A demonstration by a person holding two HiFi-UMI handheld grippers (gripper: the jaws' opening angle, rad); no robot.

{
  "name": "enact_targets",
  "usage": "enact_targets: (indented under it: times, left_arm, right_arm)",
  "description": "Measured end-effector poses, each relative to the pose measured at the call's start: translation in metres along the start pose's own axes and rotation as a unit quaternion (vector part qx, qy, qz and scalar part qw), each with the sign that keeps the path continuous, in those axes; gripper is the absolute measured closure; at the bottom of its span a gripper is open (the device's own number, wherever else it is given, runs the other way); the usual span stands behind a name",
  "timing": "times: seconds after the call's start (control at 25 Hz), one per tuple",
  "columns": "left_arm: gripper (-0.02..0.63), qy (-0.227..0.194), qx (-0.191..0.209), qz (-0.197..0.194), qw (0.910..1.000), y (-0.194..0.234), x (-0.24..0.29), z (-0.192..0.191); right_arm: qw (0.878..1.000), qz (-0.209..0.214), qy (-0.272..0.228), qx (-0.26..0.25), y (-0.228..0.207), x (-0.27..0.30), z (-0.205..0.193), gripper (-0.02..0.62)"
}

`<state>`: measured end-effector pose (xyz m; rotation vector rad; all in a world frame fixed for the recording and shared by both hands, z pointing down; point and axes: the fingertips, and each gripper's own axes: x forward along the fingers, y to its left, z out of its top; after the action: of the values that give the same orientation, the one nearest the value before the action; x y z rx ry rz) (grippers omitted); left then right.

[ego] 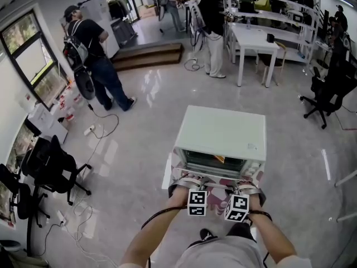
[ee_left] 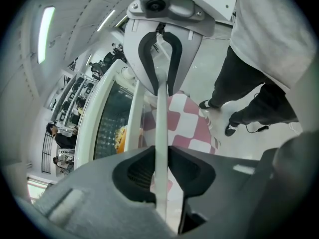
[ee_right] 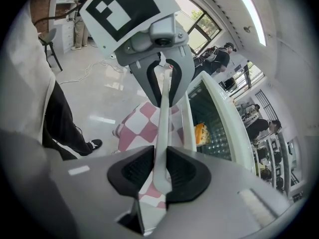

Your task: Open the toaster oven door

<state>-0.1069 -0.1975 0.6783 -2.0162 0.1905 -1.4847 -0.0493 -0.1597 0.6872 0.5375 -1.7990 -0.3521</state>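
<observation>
A white toaster oven (ego: 223, 132) stands on a pink-and-white checked cloth (ego: 223, 184) right in front of me. Its glass door (ee_left: 107, 128) is tipped part way open toward me. The door's white bar handle (ee_left: 160, 128) runs through both grippers. My left gripper (ee_left: 162, 169) is shut on the handle, and my right gripper (ee_right: 160, 169) is shut on it a little further along. In the head view the left gripper (ego: 192, 182) and the right gripper (ego: 246, 186) sit side by side at the oven's front. An orange-yellow piece of food (ee_right: 200, 132) lies inside on the rack.
Black office chairs (ego: 47, 163) and floor cables (ego: 95, 130) are at the left. A white table (ego: 254, 41) stands at the back, another chair (ego: 326, 94) at the right. Two people (ego: 92, 60) stand further off on the glossy floor.
</observation>
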Motion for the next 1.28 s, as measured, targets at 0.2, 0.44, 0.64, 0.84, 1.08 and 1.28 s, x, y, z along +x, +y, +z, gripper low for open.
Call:
enact_targets:
  times: [0.2, 0.44, 0.64, 0.84, 1.08, 1.28]
  left_arm:
    - [0.531, 0.005, 0.001, -0.006, 1.0000, -0.016, 0.001, -0.001]
    - [0.532, 0.010, -0.003, -0.001, 0.9999, -0.024, 0.004, -0.003]
    - [0.531, 0.018, -0.010, 0.000, 0.9998, -0.029, 0.004, -0.004]
    - [0.531, 0.027, -0.010, -0.002, 0.9996, -0.040, 0.006, -0.004]
    - [0.531, 0.033, -0.012, 0.006, 0.9994, -0.048, 0.007, -0.006]
    - [0.531, 0.031, -0.011, 0.013, 0.9994, -0.048, 0.008, -0.006]
  right_arm:
    - [1.000, 0.005, 0.005, 0.000, 0.016, 0.000, 0.001, 0.515]
    - [1.000, 0.007, -0.017, 0.007, 0.025, -0.019, 0.006, 0.512]
    - [0.997, -0.010, -0.072, 0.038, 0.004, -0.050, 0.010, 0.474]
    - [0.993, -0.002, -0.084, 0.079, -0.009, -0.053, 0.000, 0.469]
    - [0.996, 0.029, -0.062, 0.048, 0.008, -0.042, -0.017, 0.465]
    - [0.999, 0.034, -0.035, -0.002, 0.015, -0.045, -0.039, 0.465]
